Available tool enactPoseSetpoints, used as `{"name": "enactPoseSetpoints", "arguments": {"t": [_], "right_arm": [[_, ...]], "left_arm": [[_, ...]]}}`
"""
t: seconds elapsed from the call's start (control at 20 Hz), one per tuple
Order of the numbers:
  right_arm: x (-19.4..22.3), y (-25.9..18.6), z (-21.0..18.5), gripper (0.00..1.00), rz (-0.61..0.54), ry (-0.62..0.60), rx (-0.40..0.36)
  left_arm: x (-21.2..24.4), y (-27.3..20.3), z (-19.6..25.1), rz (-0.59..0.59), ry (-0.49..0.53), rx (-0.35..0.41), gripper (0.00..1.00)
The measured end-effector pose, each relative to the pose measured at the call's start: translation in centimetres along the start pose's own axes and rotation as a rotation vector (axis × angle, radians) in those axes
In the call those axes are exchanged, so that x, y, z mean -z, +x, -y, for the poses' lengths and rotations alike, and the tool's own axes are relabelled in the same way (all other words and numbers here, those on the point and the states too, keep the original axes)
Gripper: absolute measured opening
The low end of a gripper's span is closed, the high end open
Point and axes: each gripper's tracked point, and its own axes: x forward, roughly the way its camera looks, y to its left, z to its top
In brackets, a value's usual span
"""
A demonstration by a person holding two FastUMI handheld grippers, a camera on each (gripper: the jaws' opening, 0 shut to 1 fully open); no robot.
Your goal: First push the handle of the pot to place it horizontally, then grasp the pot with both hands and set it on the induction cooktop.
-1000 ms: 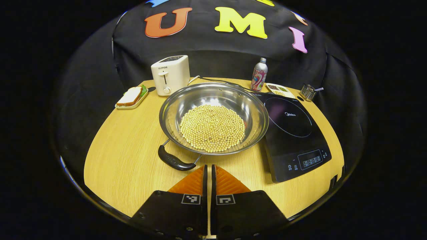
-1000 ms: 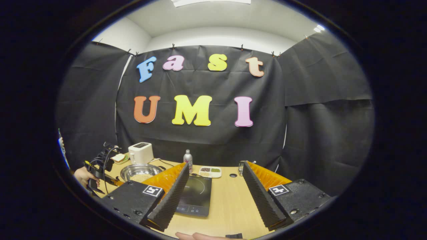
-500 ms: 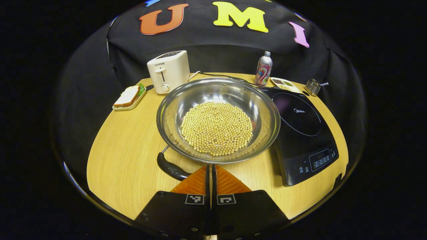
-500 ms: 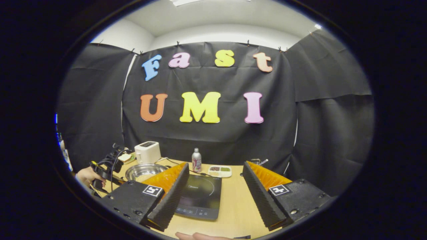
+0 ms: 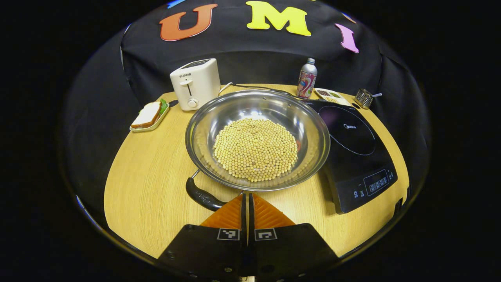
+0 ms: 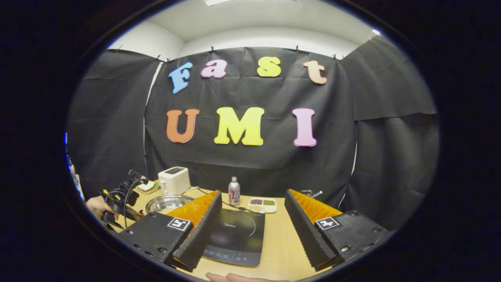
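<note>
A: Where is the pot?

B: The steel pot [image 5: 258, 139], holding a mound of pale beans [image 5: 256, 149], sits near the middle of the round wooden tabletop [image 5: 145, 188]. Its black handle [image 5: 203, 196] points toward the near edge, angled to the left. The pot's right rim touches or overlaps the black induction cooktop [image 5: 358, 156], which lies along the right edge.

A: And the hand-held grippers?

B: The left hand-held gripper [image 5: 246, 197] has its fingers pressed together with nothing between them. Its tips sit just beside the handle's end, below the pot's near rim; whether they touch the handle cannot be told. The right hand-held gripper [image 6: 250, 207] is held wide open and empty, above the near edge, with the cooktop [image 6: 236, 235] seen between its fingers. In the right gripper view, a hand [image 6: 96, 205] holds the left hand-held gripper [image 6: 121, 196] near the left edge.

A: What else is there?

B: Along the far edge: a white toaster [image 5: 193, 84], a sandwich on a small tray [image 5: 148, 115], a bottle [image 5: 307, 78], a divided dish [image 5: 330, 96] and a small metal rack [image 5: 363, 98].
</note>
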Motion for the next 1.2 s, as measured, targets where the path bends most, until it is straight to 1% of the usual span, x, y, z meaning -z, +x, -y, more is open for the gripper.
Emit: {"name": "enactPoseSetpoints", "arguments": {"t": [0.05,0.1,0.15,0.3,0.35,0.4,0.45,0.55,0.65,0.7,0.75,0.8,1.05,1.2], "right_arm": [[0.1,0.3,0.2,1.00,-0.005,0.004,0.001],[0.2,0.7,0.1,1.00,-0.007,0.007,-0.007],[0.1,1.0,0.0,0.96,-0.008,0.011,-0.011],[0.5,2.0,0.5,0.97,-0.014,0.027,-0.001],[0.6,2.3,0.6,0.97,-0.019,0.030,0.001],[0.8,2.5,0.7,1.00,-0.020,0.036,0.001],[0.9,2.9,0.7,0.97,-0.022,0.039,0.003],[1.3,3.2,0.8,0.96,-0.033,0.045,0.009],[1.5,3.5,0.6,0.96,-0.040,0.051,0.008],[1.6,3.6,0.5,1.00,-0.043,0.056,0.009],[1.7,3.7,0.5,0.97,-0.047,0.064,0.013],[1.8,3.8,0.3,0.96,-0.048,0.074,0.012],[2.6,4.1,0.6,0.96,-0.063,0.110,0.033],[2.4,4.1,0.0,0.97,-0.072,0.128,0.014]], "left_arm": [[-0.2,0.1,-0.4,0.000,0.007,-0.012,0.00],[-0.1,0.1,-0.9,-0.002,0.010,-0.023,0.07],[-0.3,0.2,-1.3,-0.004,0.010,-0.029,0.00],[-0.5,0.4,-2.0,-0.005,-0.011,-0.025,0.00],[-0.5,0.7,-2.3,-0.007,-0.024,-0.027,0.07],[-0.4,0.8,-2.5,-0.010,-0.032,-0.033,0.07],[-0.4,1.0,-2.9,-0.013,-0.035,-0.046,0.00],[-0.2,1.4,-3.7,-0.024,-0.037,-0.062,0.00],[-0.5,1.6,-4.0,-0.028,-0.048,-0.055,0.00],[-0.5,1.8,-4.3,-0.027,-0.051,-0.056,0.00],[-0.6,1.9,-4.9,-0.026,-0.057,-0.067,0.07],[-0.7,2.2,-5.4,-0.025,-0.063,-0.077,0.00],[-1.2,2.5,-7.0,-0.029,-0.088,-0.070,0.00],[-1.8,2.5,-8.2,-0.021,-0.097,-0.082,0.00]]}}
